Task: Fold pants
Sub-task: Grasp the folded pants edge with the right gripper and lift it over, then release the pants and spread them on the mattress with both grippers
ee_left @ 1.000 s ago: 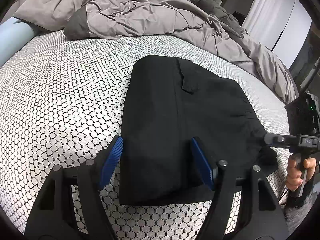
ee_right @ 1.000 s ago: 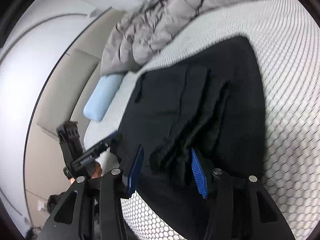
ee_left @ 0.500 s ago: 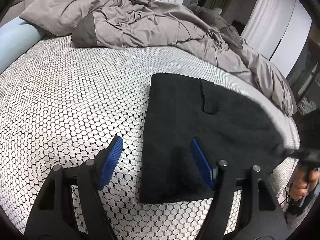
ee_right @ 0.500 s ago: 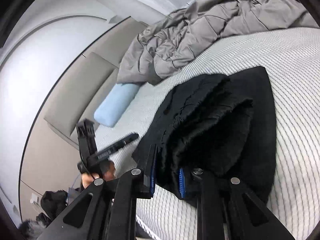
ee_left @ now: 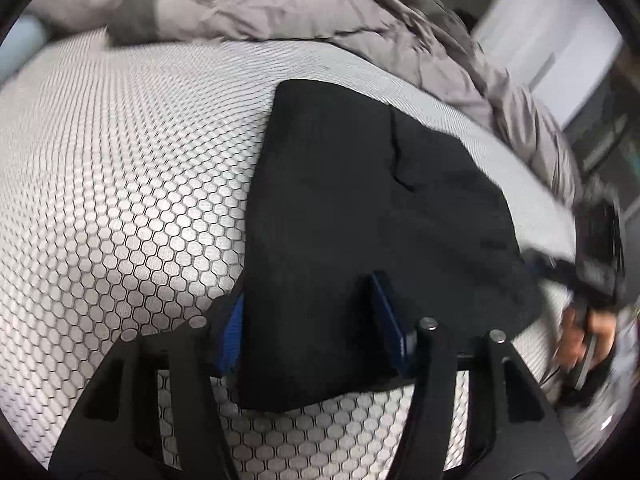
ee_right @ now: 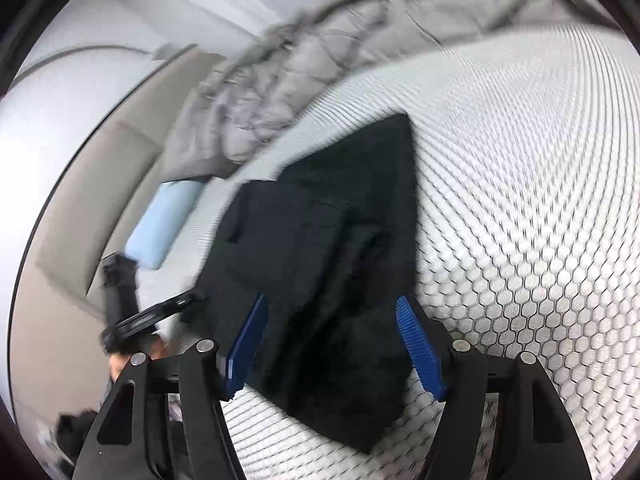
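The black pants [ee_left: 360,208] lie folded into a compact stack on the white honeycomb mattress [ee_left: 120,184]. My left gripper [ee_left: 310,332] is open, its blue pads either side of the stack's near left corner. In the right wrist view the pants [ee_right: 332,248] lie between the spread blue pads of my right gripper [ee_right: 334,346], which is open and holds nothing. The right gripper and the hand on it show blurred at the far right of the left wrist view [ee_left: 592,248].
A rumpled grey duvet [ee_left: 304,12] is piled along the far side of the bed. A light blue bolster pillow [ee_right: 164,224] lies by the beige headboard [ee_right: 100,184]. The left gripper and its hand show at the left of the right wrist view [ee_right: 132,312].
My right gripper was shut on a bunched part of the pants; it has opened and let go, and the pants lie flat. My left gripper has moved in onto the stack's near corner.
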Motion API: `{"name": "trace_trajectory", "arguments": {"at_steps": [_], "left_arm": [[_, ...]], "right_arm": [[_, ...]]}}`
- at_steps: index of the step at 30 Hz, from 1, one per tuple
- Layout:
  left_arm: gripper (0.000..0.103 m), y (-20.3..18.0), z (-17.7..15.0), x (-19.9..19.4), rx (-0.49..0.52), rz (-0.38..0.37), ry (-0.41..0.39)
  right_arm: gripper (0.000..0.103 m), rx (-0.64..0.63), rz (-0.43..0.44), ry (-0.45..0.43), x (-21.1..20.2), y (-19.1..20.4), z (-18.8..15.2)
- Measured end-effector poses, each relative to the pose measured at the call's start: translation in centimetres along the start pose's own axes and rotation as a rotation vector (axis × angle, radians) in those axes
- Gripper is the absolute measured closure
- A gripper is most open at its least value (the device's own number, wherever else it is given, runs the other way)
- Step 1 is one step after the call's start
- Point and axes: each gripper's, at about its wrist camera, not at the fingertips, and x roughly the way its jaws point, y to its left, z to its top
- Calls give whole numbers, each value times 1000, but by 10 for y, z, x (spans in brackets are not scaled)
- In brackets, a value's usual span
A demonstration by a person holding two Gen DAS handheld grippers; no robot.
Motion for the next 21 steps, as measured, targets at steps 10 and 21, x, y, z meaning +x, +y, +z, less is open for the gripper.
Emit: {"name": "trace_trajectory", "arguments": {"at_steps": [10, 21], "left_arm": [[50, -27, -12, -39, 143, 104, -137], [43, -88, -7, 35, 398, 44, -27]], "right_arm": [[57, -164, -221, -155, -24, 29, 19], [55, -499, -222, 31, 84, 112, -17]]}}
